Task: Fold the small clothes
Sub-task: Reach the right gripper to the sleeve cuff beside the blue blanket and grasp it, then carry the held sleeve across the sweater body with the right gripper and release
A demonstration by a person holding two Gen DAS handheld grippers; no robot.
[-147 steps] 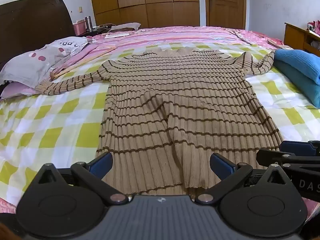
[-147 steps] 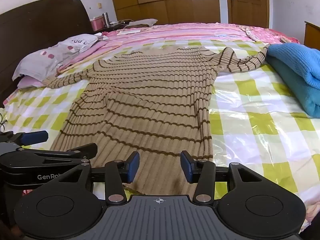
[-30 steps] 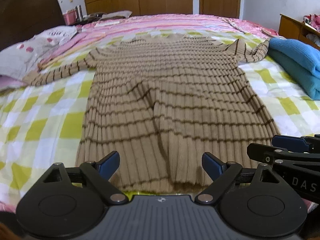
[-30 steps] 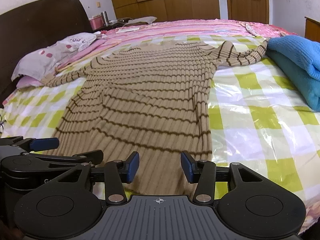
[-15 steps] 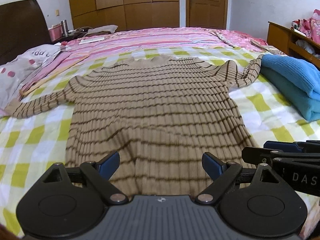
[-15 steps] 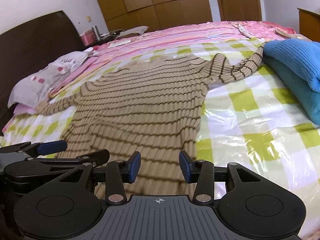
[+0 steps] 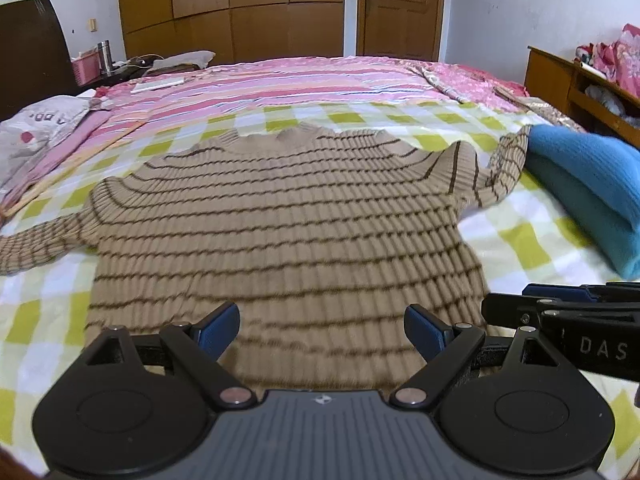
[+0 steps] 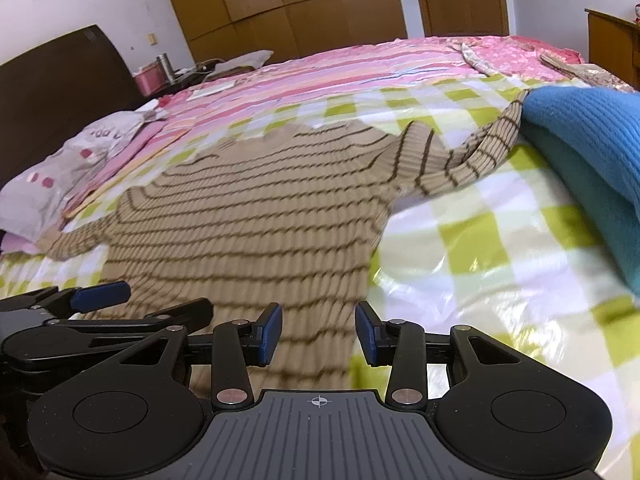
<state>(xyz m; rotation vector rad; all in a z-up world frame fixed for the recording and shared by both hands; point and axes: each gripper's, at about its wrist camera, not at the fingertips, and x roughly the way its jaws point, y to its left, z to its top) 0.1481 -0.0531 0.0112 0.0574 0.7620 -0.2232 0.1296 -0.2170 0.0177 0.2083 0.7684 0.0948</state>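
Hovering over the striped sweater (image 7: 280, 216) on the bed (image 7: 520, 248), my left hand-held gripper (image 7: 322, 326) and right hand-held gripper (image 8: 319, 334) gape, gripping nothing.

A wide bed (image 7: 420, 120) fills the room, covered near the camera by a glossy sheet of yellow-green and white checks (image 8: 500, 248) and farther off by a pink striped quilt (image 7: 280, 80). At its left stands a dark wooden headboard (image 8: 60, 88), with a grey pillow dotted in pink (image 8: 60, 172) lying beside it. A pink box and a metal flask (image 7: 105, 54) stand on a dark bedside stand just past the headboard. The far wall carries brown wooden wardrobe panels (image 7: 240, 4) and a matching door with a metal handle (image 7: 400, 4). The remaining walls are plain white (image 7: 520, 4). On the right, a wooden cabinet (image 7: 560, 76) holds pink floral bedding. Soft, even light brightens the room and gleams on the checked sheet.
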